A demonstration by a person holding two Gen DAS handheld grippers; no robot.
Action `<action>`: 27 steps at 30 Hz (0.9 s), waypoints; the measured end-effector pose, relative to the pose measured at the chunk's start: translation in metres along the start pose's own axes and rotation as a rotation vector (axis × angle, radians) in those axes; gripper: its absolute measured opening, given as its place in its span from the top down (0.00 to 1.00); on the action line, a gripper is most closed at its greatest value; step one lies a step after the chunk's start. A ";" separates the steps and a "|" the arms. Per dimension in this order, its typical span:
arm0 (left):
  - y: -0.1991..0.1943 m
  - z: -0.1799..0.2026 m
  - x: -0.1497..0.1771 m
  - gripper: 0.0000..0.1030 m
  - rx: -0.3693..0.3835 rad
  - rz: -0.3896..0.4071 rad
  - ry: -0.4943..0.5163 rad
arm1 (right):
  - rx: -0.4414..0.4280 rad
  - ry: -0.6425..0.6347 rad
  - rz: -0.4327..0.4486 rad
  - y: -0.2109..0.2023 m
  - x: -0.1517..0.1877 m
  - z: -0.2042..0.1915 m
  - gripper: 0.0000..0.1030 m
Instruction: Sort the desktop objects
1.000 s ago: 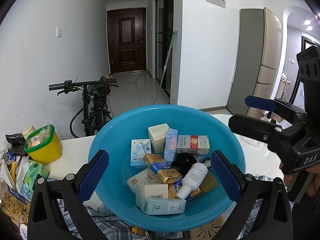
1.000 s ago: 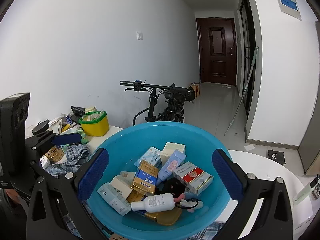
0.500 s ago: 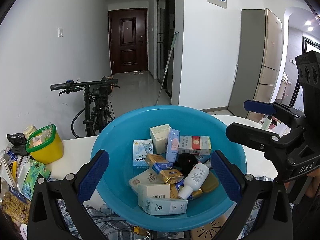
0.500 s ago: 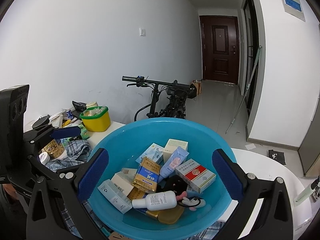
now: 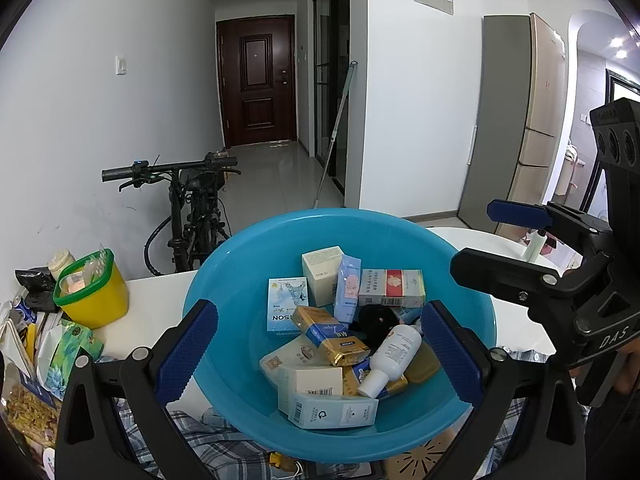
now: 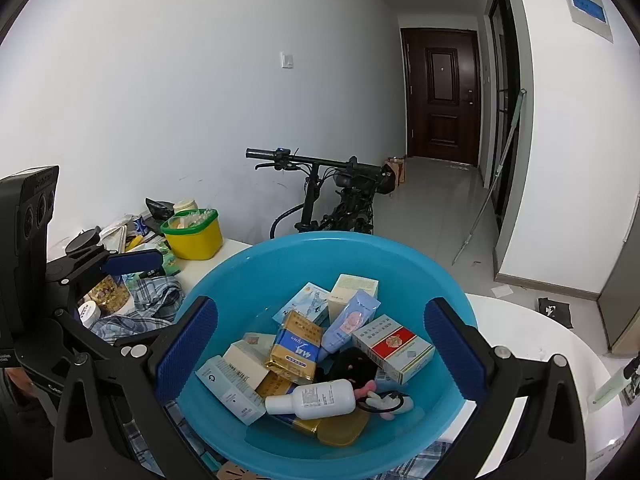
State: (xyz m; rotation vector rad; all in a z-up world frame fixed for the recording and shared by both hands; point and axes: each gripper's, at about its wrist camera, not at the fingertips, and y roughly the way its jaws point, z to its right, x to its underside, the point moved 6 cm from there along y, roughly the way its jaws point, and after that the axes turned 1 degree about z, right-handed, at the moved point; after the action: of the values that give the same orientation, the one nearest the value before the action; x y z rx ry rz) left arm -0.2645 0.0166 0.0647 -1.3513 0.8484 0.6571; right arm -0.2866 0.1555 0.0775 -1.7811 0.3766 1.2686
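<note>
White counter [image 5: 152, 312] carried a blue basin [image 5: 224, 280] nearest both spread, empty tools, left tool [image 5: 320, 356] and right tool [image 6: 320, 352]. Boxes [image 6: 394, 348], a white bottle [image 6: 316, 400] and a tube [image 6: 348, 324] lay jumbled inside it; beyond, a yellow tub [image 5: 94, 292] and clutter remained, so sorting seemed barely begun.

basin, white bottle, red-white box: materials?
Basin: likely molded plastic, smooth and slightly glossy, with soft highlights on its wall. White bottle: probably opaque plastic, satin, with a printed label. Red-white box: looks like printed cardboard with crisp folded edges; possibly film-wrapped, unclear.
</note>
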 end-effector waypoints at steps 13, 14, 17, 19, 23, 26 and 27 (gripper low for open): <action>0.000 0.000 0.000 0.00 -0.001 -0.002 0.001 | -0.001 0.001 -0.002 0.000 0.000 0.000 0.00; 0.000 0.000 0.000 0.00 -0.001 0.000 0.001 | -0.001 0.001 -0.002 0.000 0.000 0.000 0.00; 0.000 0.000 0.000 0.00 -0.001 0.000 0.001 | -0.003 0.002 -0.002 0.000 0.000 0.000 0.00; 0.000 0.000 0.000 0.00 -0.002 -0.001 0.001 | -0.002 0.001 -0.003 0.001 0.001 0.000 0.00; 0.001 -0.001 0.000 0.00 -0.003 -0.002 0.001 | -0.002 0.001 -0.003 0.001 0.001 0.000 0.00; 0.001 -0.001 0.000 0.00 -0.003 -0.002 0.001 | -0.001 0.001 -0.002 0.001 0.001 0.000 0.00; 0.001 -0.002 0.000 0.00 -0.002 -0.001 0.000 | 0.001 0.003 -0.001 0.001 0.001 0.000 0.00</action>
State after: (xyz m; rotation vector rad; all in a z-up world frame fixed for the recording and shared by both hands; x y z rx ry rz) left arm -0.2651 0.0145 0.0639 -1.3535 0.8468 0.6578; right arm -0.2870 0.1552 0.0763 -1.7818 0.3779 1.2650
